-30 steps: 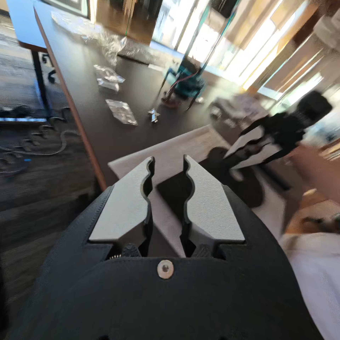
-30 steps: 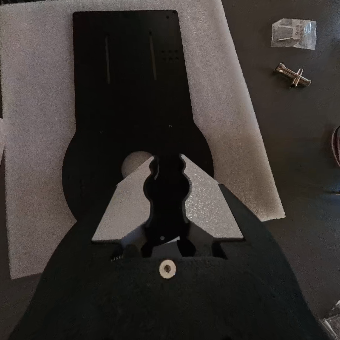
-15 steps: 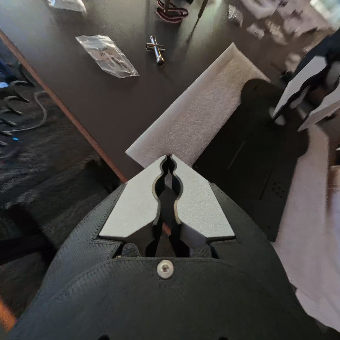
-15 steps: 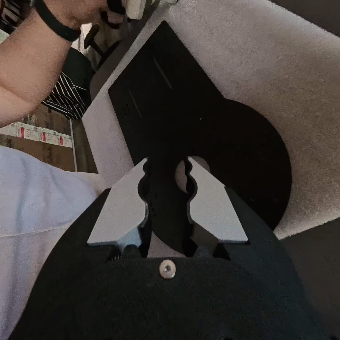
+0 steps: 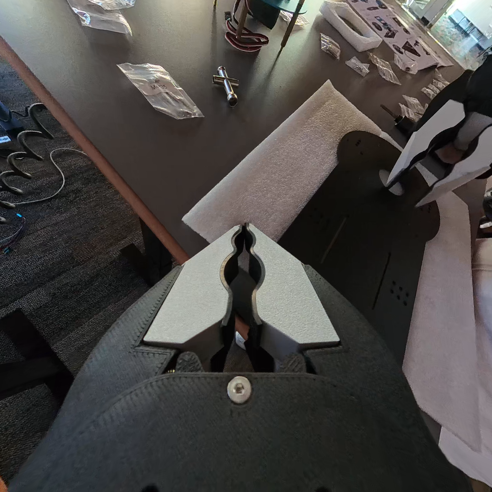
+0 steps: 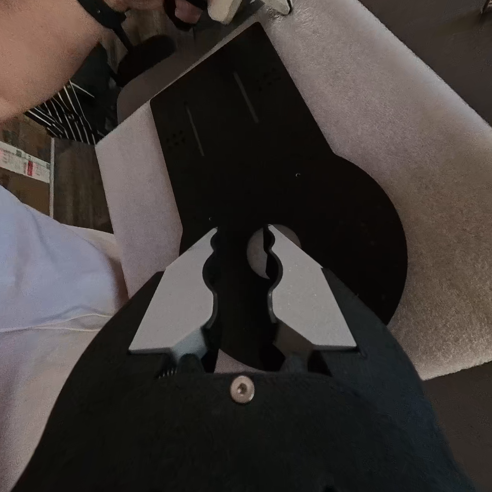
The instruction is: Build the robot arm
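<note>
A black plate [image 5: 359,253] with a round end and a round hole [image 5: 394,186] lies flat on a white foam sheet [image 5: 279,165] on the dark table. My left gripper [image 5: 245,226] is shut and empty, just above the foam sheet's near corner at the table edge. My right gripper [image 6: 241,229] is open and empty, hovering over the plate [image 6: 253,133] with its tips at the hole [image 6: 257,253]. It also shows in the left wrist view [image 5: 403,194]. The foam sheet [image 6: 399,133] surrounds the plate.
A metal cross wrench [image 5: 226,85], a clear plastic bag [image 5: 162,90] and a red-and-white cable coil [image 5: 246,40] lie beyond the foam. Small bags [image 5: 383,66] and a white foam tray [image 5: 348,26] sit farther right. The table's wooden edge [image 5: 80,138] borders carpet with cables. A person's arm [image 6: 40,53] reaches across. Across from one pair of fingers to the other is roughly 20 centimetres.
My left gripper has gone from open to shut and tipped down toward the foam corner. My right gripper has turned over the plate and opened slightly wider.
</note>
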A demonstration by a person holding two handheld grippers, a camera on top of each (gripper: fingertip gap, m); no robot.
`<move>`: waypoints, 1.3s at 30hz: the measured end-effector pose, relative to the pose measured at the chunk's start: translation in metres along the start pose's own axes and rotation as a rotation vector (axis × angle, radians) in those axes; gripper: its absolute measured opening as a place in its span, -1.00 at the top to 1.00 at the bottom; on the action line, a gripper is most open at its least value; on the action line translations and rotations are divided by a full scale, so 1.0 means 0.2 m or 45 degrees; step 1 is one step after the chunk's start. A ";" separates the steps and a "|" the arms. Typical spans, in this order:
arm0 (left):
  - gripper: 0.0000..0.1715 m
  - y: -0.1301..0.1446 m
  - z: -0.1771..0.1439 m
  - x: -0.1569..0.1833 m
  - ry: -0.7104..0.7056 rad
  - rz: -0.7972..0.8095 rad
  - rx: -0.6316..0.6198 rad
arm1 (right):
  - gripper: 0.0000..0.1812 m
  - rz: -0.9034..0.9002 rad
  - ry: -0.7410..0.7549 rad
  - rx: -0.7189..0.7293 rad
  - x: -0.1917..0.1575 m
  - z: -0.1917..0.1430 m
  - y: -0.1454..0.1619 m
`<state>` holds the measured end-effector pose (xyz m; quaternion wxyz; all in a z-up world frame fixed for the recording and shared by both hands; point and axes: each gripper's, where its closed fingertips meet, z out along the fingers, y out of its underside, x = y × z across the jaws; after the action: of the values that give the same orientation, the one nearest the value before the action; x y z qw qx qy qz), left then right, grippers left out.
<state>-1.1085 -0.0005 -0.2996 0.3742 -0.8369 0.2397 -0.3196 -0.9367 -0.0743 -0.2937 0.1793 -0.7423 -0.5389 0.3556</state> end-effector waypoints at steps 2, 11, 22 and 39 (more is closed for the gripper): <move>1.00 0.00 0.00 0.00 0.002 -0.012 0.012 | 0.67 -0.069 0.046 -0.021 0.01 -0.03 -0.01; 0.86 -0.19 -0.09 0.07 -0.132 0.037 0.219 | 0.56 -0.031 1.265 -0.032 0.63 -0.72 0.05; 0.44 -0.54 0.23 0.62 -0.242 0.270 0.106 | 0.54 0.049 1.382 -0.063 0.77 -1.09 0.47; 1.00 -1.09 1.86 1.44 -0.233 0.311 -0.095 | 0.56 0.024 1.378 0.402 1.10 -2.64 1.58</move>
<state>-0.6110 0.1232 -0.2201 0.3993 -0.8404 0.3164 -0.1849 -0.3076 0.0802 -0.2122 0.5358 -0.7878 -0.3038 0.0021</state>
